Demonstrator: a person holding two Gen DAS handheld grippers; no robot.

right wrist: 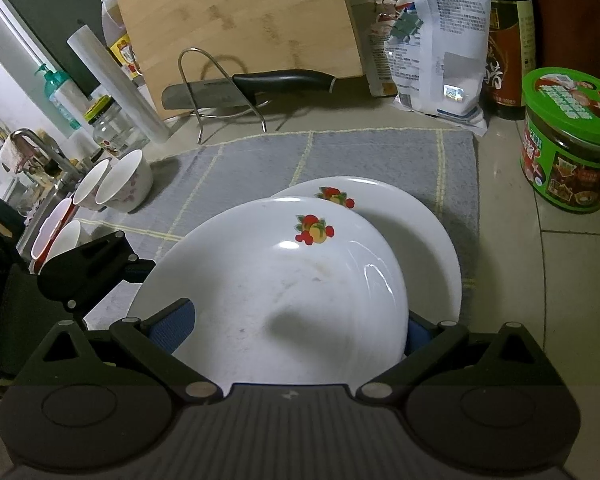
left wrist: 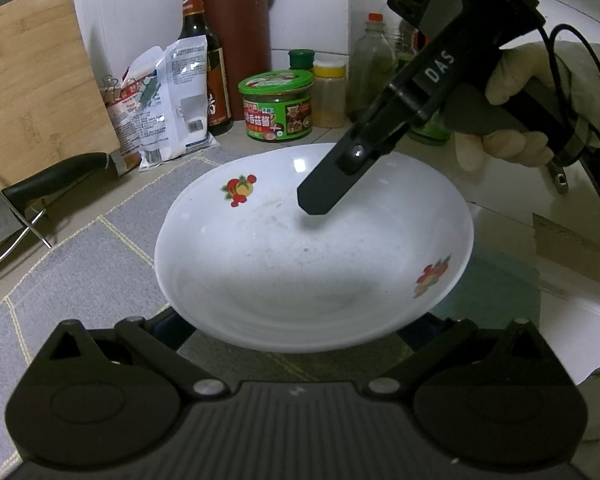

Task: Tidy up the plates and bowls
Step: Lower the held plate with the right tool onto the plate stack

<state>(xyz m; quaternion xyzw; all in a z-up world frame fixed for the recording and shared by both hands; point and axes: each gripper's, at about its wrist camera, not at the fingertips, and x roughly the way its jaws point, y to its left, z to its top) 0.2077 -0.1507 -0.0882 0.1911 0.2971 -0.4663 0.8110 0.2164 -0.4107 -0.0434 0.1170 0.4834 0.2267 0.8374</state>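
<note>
Between the fingers: right gripper (right wrist: pixel 300 320) stands spread wide on either side of the upper plate (right wrist: pixel 276 296), its blue pads at the plate's left and right rim; whether they press it cannot be told.
Left gripper (left wrist: pixel 296 332): its fingertips are hidden under the plate's near rim, so apart or together cannot be told.
Upper plate: white with fruit motifs, over a matching lower plate (right wrist: pixel 420 232).
Lower plate: on the grey mat (right wrist: pixel 360 152).
Bowls (right wrist: pixel 116 186): at the mat's left edge.
Green jar (right wrist: pixel 572 140): on the counter, right.
</note>
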